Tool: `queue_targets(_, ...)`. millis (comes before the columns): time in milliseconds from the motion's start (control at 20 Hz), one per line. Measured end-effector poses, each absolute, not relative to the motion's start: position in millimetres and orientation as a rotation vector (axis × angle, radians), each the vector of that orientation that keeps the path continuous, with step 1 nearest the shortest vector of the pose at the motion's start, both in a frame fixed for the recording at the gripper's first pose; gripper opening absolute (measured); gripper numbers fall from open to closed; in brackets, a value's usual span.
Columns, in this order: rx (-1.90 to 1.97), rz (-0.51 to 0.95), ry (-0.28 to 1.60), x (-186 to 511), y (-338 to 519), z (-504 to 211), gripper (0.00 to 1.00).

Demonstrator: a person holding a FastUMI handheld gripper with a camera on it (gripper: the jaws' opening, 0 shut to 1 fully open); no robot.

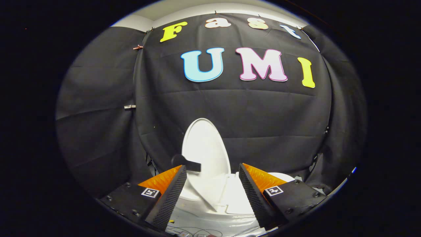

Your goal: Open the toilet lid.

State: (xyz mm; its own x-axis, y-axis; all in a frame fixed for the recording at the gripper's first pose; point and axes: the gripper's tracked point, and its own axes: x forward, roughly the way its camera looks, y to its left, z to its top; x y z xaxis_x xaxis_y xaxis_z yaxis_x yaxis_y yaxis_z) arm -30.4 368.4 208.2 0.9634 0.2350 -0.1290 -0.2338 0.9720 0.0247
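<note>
Upright at Last: Toilet Lid Stands Open Before a Released Claw

Seen along our claw (pixel 212 169), the white toilet lid (pixel 205 148) stands raised — tilted back toward the black cloth wall (pixel 263 115) of the booth, its pale inner face turned to us. It rises just beyond the fingertips, closer to the left finger than to the right. A short dark handle or tab (pixel 185 163) juts from the lid's left edge, and its rounded end sits right above the tip of the left finger; whether the two touch, we cannot tell.

Our claw is released: the two fingers (pixel 172 194) are spread well apart, their dotted black pads facing each other across an empty gap, orange showing on their upper faces and a small square marker on each black mount behind. Nothing is pinched between them.

Below the lid, between the fingers and under them, lies the glossy white body of the toilet (pixel 227 197) — seat and rim run together in the glare. Thin cables (pixel 194 230) trail across the floor beneath the fingers.
</note>
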Motion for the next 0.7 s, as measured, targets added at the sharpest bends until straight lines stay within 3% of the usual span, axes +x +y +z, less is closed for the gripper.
queue_targets(700,0.052,0.140,0.046,-22.5,168.3,155.0,0.99)
